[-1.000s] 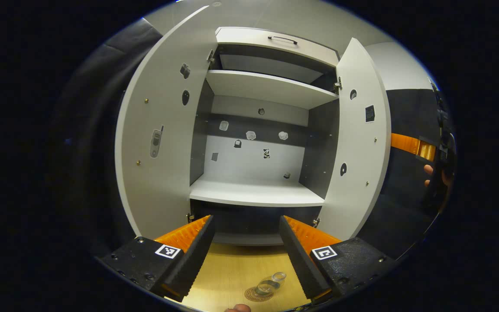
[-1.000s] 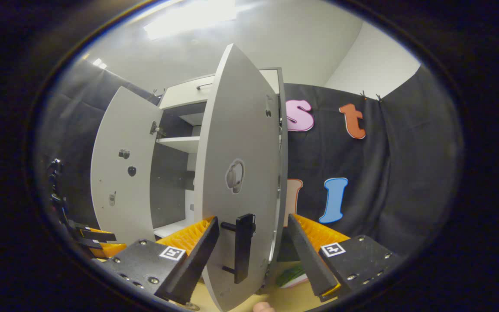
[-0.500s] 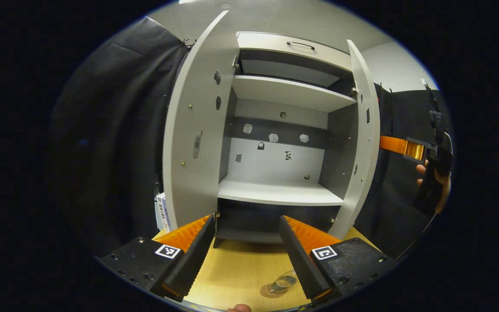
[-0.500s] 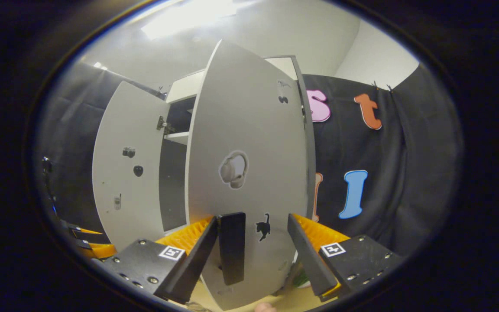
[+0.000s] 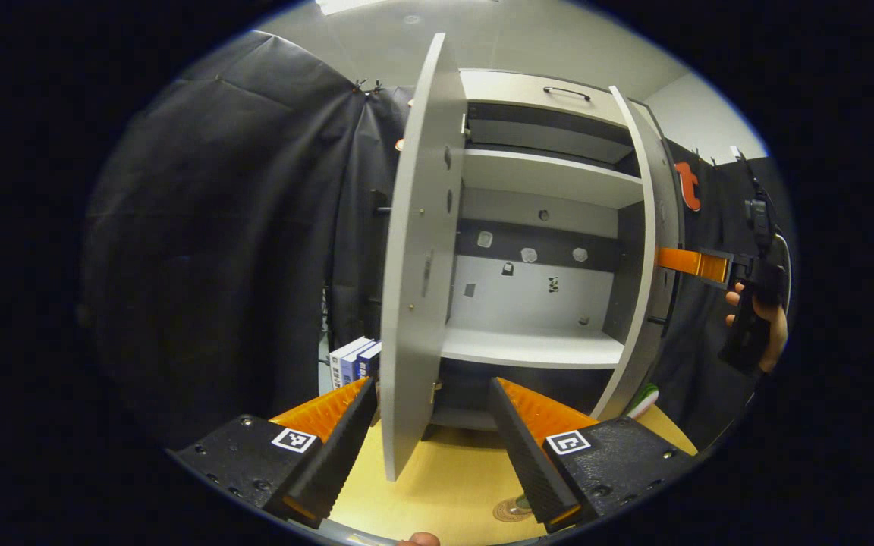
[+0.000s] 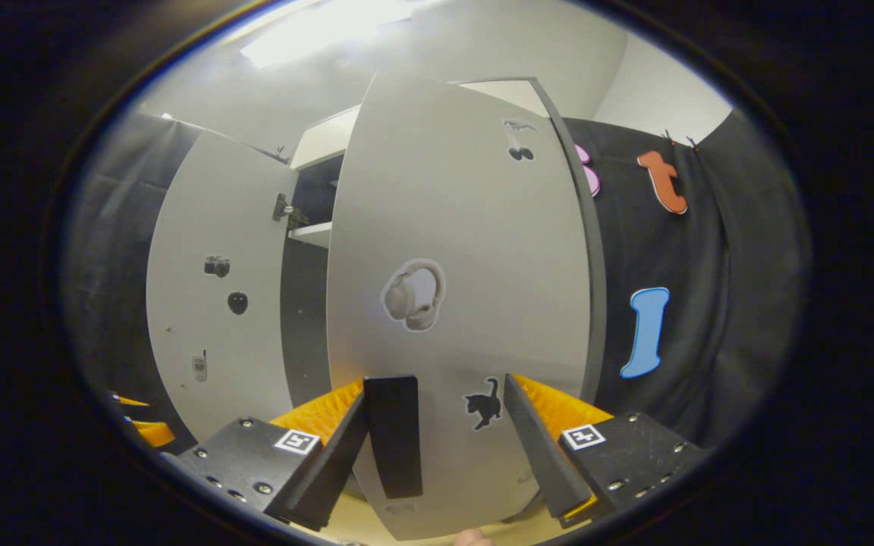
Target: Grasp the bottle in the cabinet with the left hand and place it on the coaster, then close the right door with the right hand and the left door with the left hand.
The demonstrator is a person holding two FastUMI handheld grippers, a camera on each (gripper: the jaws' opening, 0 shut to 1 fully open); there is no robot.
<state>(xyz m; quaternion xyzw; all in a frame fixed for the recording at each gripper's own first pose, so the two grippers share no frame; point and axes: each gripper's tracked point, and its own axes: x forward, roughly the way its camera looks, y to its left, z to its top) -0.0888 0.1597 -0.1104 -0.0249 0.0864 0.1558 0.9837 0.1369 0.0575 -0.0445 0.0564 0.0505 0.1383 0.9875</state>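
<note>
booth cloth behind, right door [image 6: 452, 303] swung further shut — right gripper [image 6: 437, 447] open

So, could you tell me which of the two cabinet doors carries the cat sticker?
The right door, directly before the right gripper, has the cat sticker low on its outer face beside the handle; the left door has none.

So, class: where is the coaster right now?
In the left gripper view, the coaster lies on the wooden tabletop before the cabinet, beside the gripper's right finger.
</note>
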